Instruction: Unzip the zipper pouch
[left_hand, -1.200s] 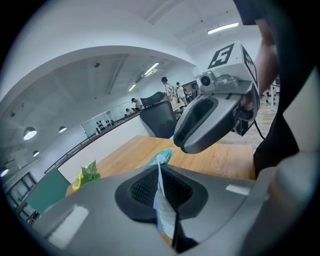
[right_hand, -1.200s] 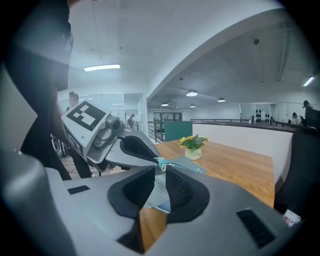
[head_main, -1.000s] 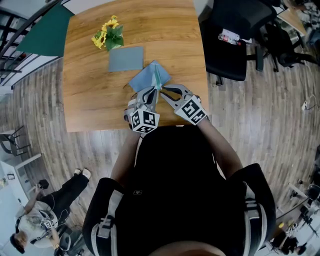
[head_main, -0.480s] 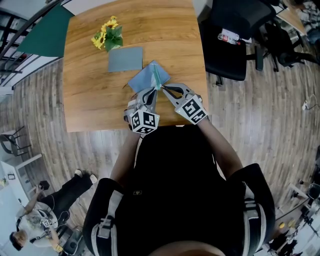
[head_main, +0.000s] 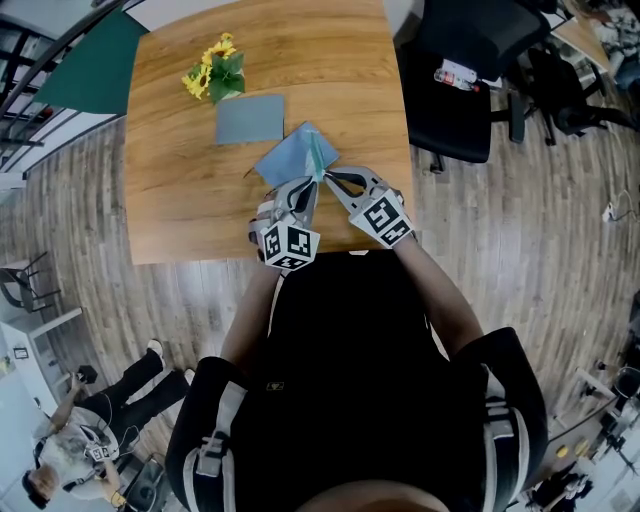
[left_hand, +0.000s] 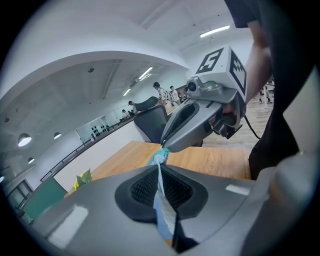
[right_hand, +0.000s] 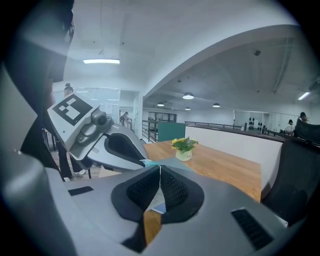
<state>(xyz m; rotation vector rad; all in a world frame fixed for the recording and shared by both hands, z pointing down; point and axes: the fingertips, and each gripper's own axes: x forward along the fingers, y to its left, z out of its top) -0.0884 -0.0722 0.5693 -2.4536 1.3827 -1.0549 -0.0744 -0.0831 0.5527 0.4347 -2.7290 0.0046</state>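
A light blue zipper pouch (head_main: 293, 152) with a teal zipper strip (head_main: 317, 152) lies tilted near the wooden table's (head_main: 180, 200) front edge, its near corner lifted. My left gripper (head_main: 311, 186) is shut on that near edge; in the left gripper view the blue fabric (left_hand: 161, 200) is pinched between its pads. My right gripper (head_main: 325, 177) is shut right beside it on the teal zipper end (left_hand: 159, 156). The two gripper tips almost touch. Whether the right pads hold the pull tab itself is hidden.
A flat grey pouch (head_main: 250, 118) lies just beyond the blue one, and a small pot of yellow flowers (head_main: 213, 70) stands further back left. A black office chair (head_main: 460, 80) stands right of the table. A person (head_main: 90, 430) is on the floor at lower left.
The right gripper's jaws seem drawn a little closer together at the teal zipper end. Both hands and the pouch stay in place.
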